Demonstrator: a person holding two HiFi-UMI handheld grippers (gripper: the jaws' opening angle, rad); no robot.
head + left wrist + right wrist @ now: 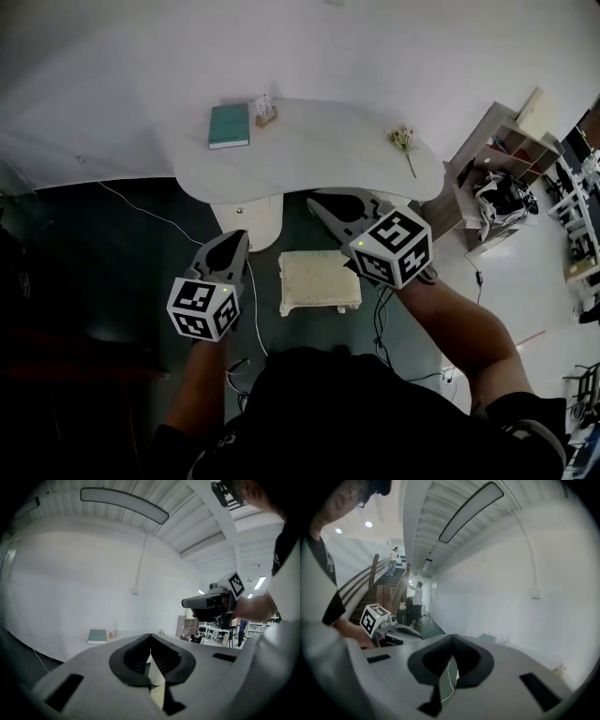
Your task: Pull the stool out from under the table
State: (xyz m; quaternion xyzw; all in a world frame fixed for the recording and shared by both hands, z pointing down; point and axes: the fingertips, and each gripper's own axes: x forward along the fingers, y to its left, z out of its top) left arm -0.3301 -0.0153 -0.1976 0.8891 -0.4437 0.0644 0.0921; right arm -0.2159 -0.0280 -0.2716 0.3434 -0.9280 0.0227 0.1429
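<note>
The stool point(319, 281), with a square cream seat, stands on the dark floor just in front of the white table point(319, 150), below and between my two grippers. My left gripper point(242, 235) hovers to the stool's left, jaws shut with nothing between them. My right gripper point(313, 200) is held above the stool's far right corner, near the table's front edge, also shut and empty. In the left gripper view the left gripper point(150, 635) points level toward the table top and the wall. The right gripper point(451, 637) likewise faces the wall in its own view.
On the table lie a teal book point(230, 126), a small holder point(265, 112) and a sprig of flowers point(405, 141). The table's pedestal point(251, 220) stands left of the stool. A white cable point(141, 206) runs across the floor. Shelving point(506, 150) stands at the right.
</note>
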